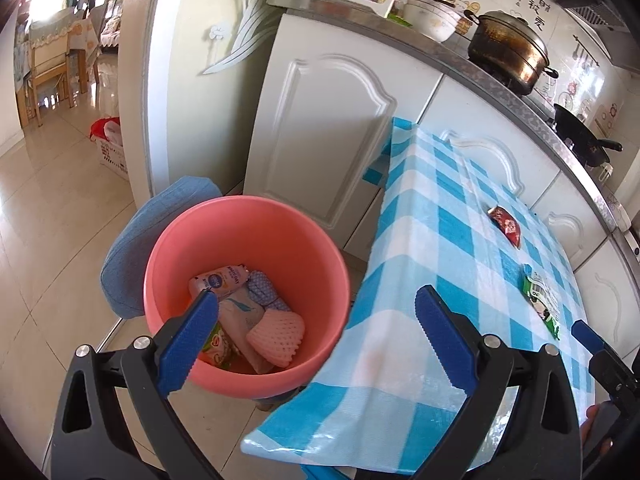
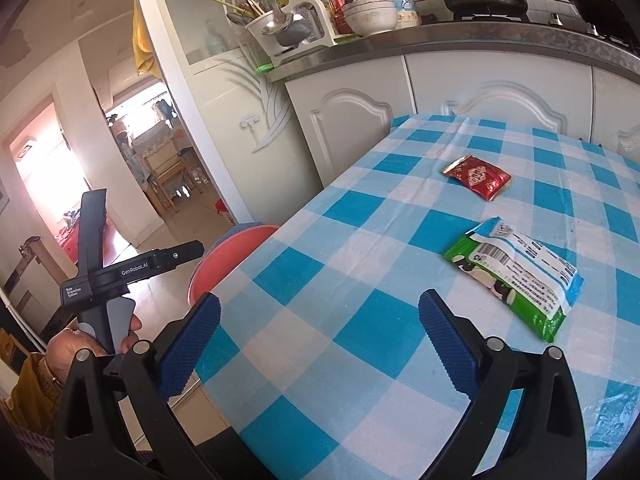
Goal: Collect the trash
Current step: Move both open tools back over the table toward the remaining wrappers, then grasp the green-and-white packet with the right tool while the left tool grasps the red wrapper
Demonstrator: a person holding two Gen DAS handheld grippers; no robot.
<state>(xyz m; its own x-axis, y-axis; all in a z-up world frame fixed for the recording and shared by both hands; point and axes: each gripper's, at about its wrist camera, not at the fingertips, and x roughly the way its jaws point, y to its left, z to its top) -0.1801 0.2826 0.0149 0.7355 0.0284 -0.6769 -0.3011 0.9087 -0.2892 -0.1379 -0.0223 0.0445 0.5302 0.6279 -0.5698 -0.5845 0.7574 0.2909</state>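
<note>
A pink bucket (image 1: pixel 248 240) stands on the floor beside the table and holds several wrappers and a pink foam net (image 1: pixel 276 336). Its rim also shows in the right wrist view (image 2: pixel 224 256). My left gripper (image 1: pixel 316 312) is open and empty, above the bucket's right rim and the table's edge. On the blue checked tablecloth (image 2: pixel 360 280) lie a red packet (image 2: pixel 478 176) (image 1: pixel 506 224) and a green and white wrapper (image 2: pixel 520 276) (image 1: pixel 542 304). My right gripper (image 2: pixel 320 320) is open and empty over the table's near part, left of the green wrapper.
White kitchen cabinets (image 1: pixel 332 128) run behind the table, with a pot (image 1: pixel 508 48), bowls and a pan on the counter. A blue stool cushion (image 1: pixel 136 248) sits behind the bucket. A doorway at the left leads to a tiled room with chairs (image 1: pixel 48 64).
</note>
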